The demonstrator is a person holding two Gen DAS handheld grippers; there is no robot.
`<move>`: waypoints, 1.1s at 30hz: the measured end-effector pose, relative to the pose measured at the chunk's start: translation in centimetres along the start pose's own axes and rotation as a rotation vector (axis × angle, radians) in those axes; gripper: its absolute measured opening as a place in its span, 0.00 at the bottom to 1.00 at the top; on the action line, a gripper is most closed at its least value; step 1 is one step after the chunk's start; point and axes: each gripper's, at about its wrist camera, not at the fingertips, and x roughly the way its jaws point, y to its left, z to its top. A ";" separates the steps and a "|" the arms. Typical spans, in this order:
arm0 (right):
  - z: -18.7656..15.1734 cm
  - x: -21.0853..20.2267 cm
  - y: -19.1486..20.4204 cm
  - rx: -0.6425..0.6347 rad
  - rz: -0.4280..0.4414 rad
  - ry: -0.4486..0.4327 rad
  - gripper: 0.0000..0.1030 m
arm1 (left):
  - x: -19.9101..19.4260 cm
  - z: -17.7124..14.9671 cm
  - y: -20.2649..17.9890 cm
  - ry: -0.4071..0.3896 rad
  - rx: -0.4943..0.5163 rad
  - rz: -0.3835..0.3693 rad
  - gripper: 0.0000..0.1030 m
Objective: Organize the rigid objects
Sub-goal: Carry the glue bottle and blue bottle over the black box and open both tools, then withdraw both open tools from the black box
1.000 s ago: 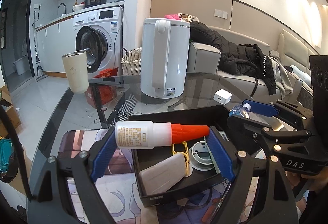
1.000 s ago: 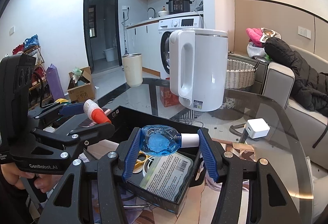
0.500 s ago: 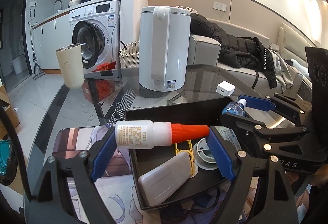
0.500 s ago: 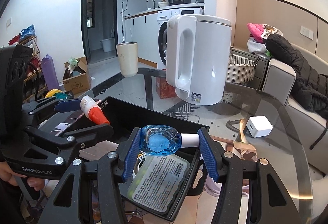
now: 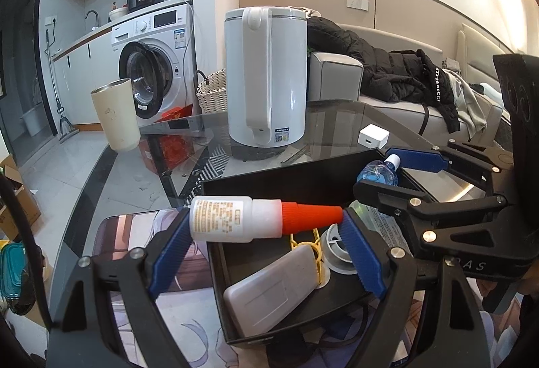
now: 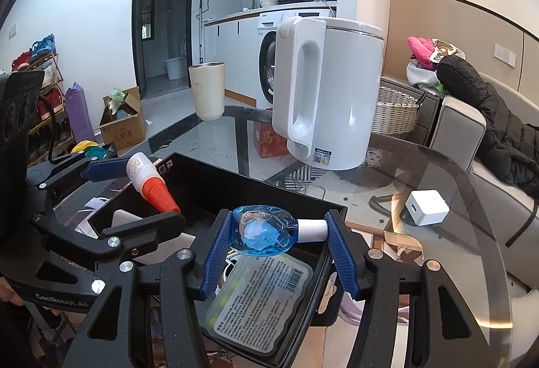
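Observation:
My left gripper is shut on a white glue bottle with an orange cap, held sideways over the left edge of a black tray. It also shows in the right wrist view. My right gripper is shut on a small blue bottle with a white cap, held over the tray. This bottle shows in the left wrist view. In the tray lie a grey flat case, a white round part, a yellow piece and a clear labelled pack.
A white electric kettle stands on the glass table behind the tray. A beige tumbler stands at the far left. A small white charger cube lies to the right. A printed mat lies under the tray.
Both grippers have risen and pulled back a little from the tray, keeping hold of their bottles. The tray's contents have not moved.

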 end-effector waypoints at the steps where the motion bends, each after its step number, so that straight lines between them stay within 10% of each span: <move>1: 0.0 0.0 0.0 -0.001 0.001 0.000 0.55 | 0.0 0.0 0.0 -0.001 0.003 0.001 0.83; 9: -0.1 -0.1 -0.1 0.001 -0.009 -0.005 0.60 | -0.1 -0.3 -0.2 0.018 0.014 0.005 0.83; 23: -1.2 -4.2 -1.5 0.044 -0.049 -0.061 0.98 | -2.3 -0.8 0.8 0.020 -0.071 -0.002 1.00; 33: -2.3 -6.2 -1.0 0.041 -0.025 -0.036 0.99 | -5.3 -2.0 1.8 0.028 -0.136 0.006 1.00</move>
